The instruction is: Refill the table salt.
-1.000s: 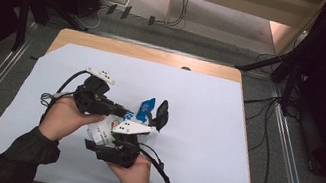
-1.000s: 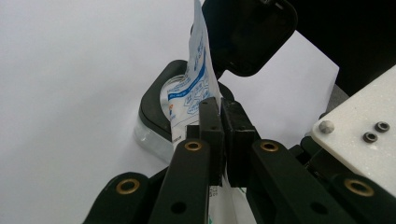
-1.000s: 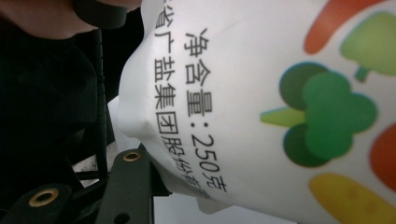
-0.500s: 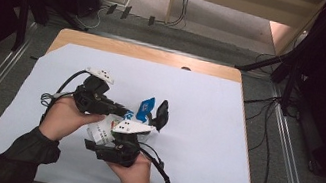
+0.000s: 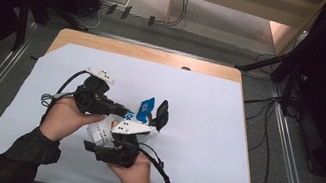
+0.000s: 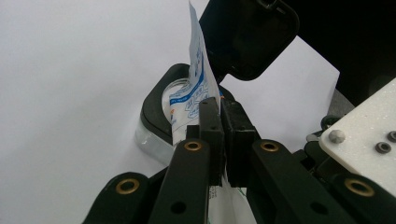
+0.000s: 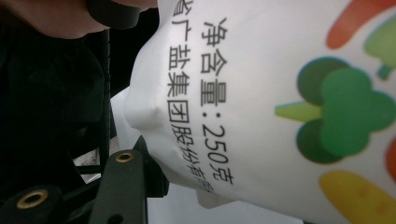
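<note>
Currently left gripper (image 6: 219, 135) pinches the bag (image 6: 196, 88) top edge directly above the open black container (image 6: 156, 109); right gripper (image 5: 135, 135) supports the bag, jaw state indeterminable.

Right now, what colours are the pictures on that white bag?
Green, orange and yellow vegetable shapes on the white bag, clearest in the right gripper view.
</note>
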